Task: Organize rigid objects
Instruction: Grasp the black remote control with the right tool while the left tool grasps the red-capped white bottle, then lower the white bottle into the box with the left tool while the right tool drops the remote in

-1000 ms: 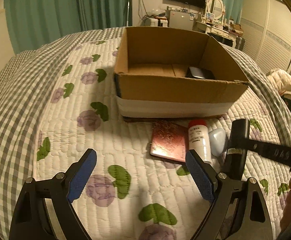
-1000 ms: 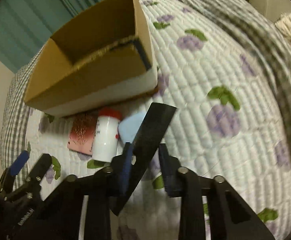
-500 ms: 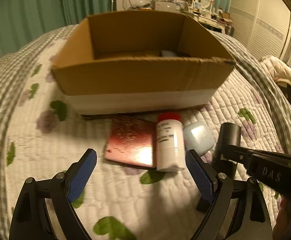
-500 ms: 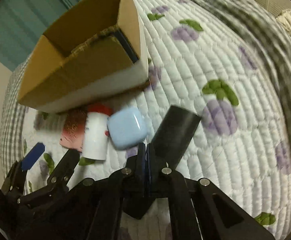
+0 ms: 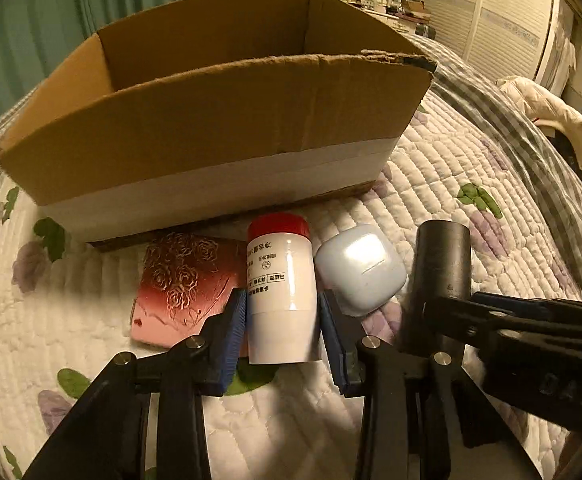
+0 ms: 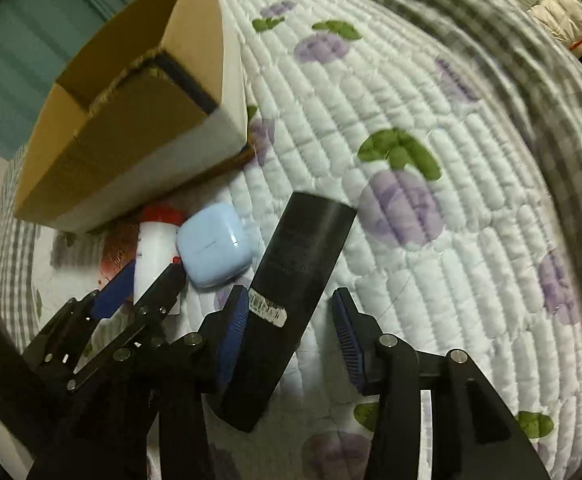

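Note:
A white bottle with a red cap (image 5: 281, 288) lies on the quilt in front of a cardboard box (image 5: 211, 128). My left gripper (image 5: 283, 326) has closed on the bottle's lower body, both blue pads against it. A pink rose-embossed case (image 5: 183, 284) lies left of it, a pale blue earbud case (image 5: 361, 270) right of it. A black cylinder (image 6: 291, 292) lies between the pads of my right gripper (image 6: 291, 330); the left pad touches it, the right pad stands apart. The bottle (image 6: 153, 246) and the blue case (image 6: 213, 246) also show in the right wrist view.
The box (image 6: 131, 132) stands open-topped on a floral quilted bed (image 6: 431, 160). A cream garment (image 5: 551, 120) lies at the bed's right edge. Teal curtains (image 5: 71, 12) and a dresser stand behind.
My left gripper has moved forward and closed on the white bottle. My right gripper, shut half a second ago, has opened around the black cylinder.

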The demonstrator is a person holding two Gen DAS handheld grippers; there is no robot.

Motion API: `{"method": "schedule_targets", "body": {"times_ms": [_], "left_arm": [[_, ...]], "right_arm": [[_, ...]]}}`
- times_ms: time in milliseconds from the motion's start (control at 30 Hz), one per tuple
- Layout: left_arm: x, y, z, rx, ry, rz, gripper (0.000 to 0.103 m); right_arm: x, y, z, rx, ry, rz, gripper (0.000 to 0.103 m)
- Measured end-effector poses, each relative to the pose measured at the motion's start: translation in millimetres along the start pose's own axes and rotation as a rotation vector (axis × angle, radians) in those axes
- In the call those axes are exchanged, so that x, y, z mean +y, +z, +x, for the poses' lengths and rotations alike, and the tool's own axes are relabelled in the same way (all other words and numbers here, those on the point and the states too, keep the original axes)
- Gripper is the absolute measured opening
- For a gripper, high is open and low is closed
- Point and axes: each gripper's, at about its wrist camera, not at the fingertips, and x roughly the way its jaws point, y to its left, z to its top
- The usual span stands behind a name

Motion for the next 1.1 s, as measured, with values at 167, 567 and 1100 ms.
{"method": "schedule_targets", "body": {"times_ms": [167, 567, 1100], "left_arm": [[17.6, -8.0, -23.5, -0.03, 0.036, -0.035, 0.037], [58.7, -20.4, -53.7, -0.048, 0.058, -0.142, 0.037], [45.6, -4.4, -106.3, -0.129, 0.048, -0.137, 0.037]], "right_arm": [[11.2, -1.5, 9.7, 0.005, 0.0, -0.028, 0.046], [48.5, -17.9, -4.2, -0.166, -0.013, -0.142, 0.022], [48.4, -18.7, -56.6, -0.238, 0.07, -0.227, 0.019]]}}
